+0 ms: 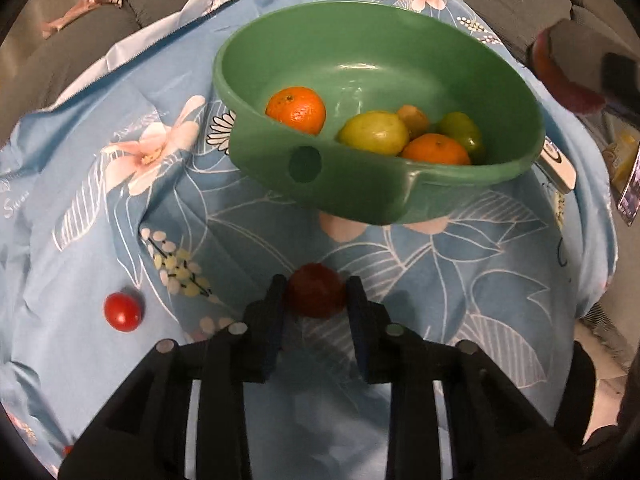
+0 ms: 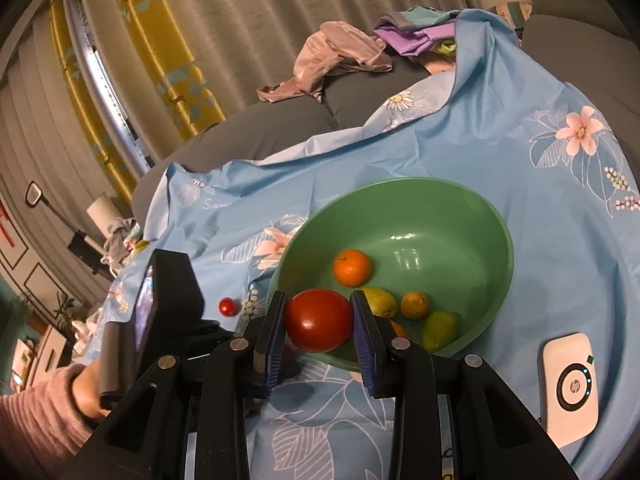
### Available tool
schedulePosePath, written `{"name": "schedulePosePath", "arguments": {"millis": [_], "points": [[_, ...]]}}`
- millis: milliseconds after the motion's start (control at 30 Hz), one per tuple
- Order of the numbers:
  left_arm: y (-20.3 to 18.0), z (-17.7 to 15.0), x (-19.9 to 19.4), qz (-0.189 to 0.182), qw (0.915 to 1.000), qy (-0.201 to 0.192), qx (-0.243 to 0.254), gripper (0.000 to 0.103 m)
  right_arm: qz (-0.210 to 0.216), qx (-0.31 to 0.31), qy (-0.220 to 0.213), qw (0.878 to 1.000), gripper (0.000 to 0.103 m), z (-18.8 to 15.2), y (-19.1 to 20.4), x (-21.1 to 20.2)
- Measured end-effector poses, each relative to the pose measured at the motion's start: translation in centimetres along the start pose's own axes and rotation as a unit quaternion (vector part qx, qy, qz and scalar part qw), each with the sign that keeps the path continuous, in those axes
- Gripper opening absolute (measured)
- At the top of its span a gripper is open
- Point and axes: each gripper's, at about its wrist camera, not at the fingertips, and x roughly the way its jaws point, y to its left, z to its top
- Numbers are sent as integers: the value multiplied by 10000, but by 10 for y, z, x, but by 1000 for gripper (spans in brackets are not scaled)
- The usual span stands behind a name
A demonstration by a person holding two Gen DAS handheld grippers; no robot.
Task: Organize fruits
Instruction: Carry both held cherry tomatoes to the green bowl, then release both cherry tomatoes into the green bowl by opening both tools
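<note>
Two grippers each carry a red fruit at this moment. The right gripper [image 2: 318,320] is clenched on a large red tomato [image 2: 319,320]: both blue pads [image 2: 274,344] press its sides, and the fruit hangs in the air just in front of the near rim of the green bowl [image 2: 472,216]. From these fingers the open bowl lies at about 1 o'clock, close by, so I judge that a short move forward and a little to the right is enough before letting go.

The left gripper [image 1: 316,296] is also closed on a darker red tomato [image 1: 316,295], gripped between its fingertips [image 1: 276,292] in shadow, above the blue flowered cloth [image 1: 460,280]. I cannot tell whether this fruit touches the cloth. From the left fingers the bowl lies at 12 o'clock, but farther off than for the right hand.

Both tomatoes are nearly round, so there is no long axis to respect.

Inside the bowl lie two oranges [image 1: 296,110], a yellow-green lemon [image 1: 374,133] and other small fruits. One small cherry tomato [image 1: 123,312] remains on the cloth at about 9 o'clock from the left fingers, well apart. A white HP device [image 2: 570,388] lies beside the bowl, at 3 o'clock from the right fingers.
</note>
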Motion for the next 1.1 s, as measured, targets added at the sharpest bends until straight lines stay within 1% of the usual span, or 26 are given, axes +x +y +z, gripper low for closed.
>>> {"name": "schedulePosePath", "arguments": {"millis": [133, 200, 300, 467, 600, 733, 867, 1100], "points": [[6, 0, -2, -133, 9996, -104, -227, 27, 1, 49, 16, 10000, 34, 0, 0, 0], [10, -3, -11, -171, 9990, -208, -359, 27, -2, 54, 41, 10000, 34, 0, 0, 1], [13, -3, -33, -332, 9973, -442, -473, 27, -12, 46, 41, 10000, 34, 0, 0, 1], [8, -6, -74, -384, 9947, -864, -400, 27, -63, 59, -13, 10000, 34, 0, -2, -3], [5, 5, -95, -554, 9905, -1186, -417, 27, -105, 91, -45, 9999, 34, 0, -3, -5], [3, 27, -92, -519, 9895, -1292, -384, 27, -165, 101, -59, 9998, 34, 1, -6, -5], [-4, 45, -85, -618, 9883, -1340, -386, 28, -255, 114, -36, 9996, 34, 2, -12, -4], [-16, 63, -67, -587, 9906, -1202, -283, 28, -398, 162, 3, 9991, 34, 3, -24, -1]]}}
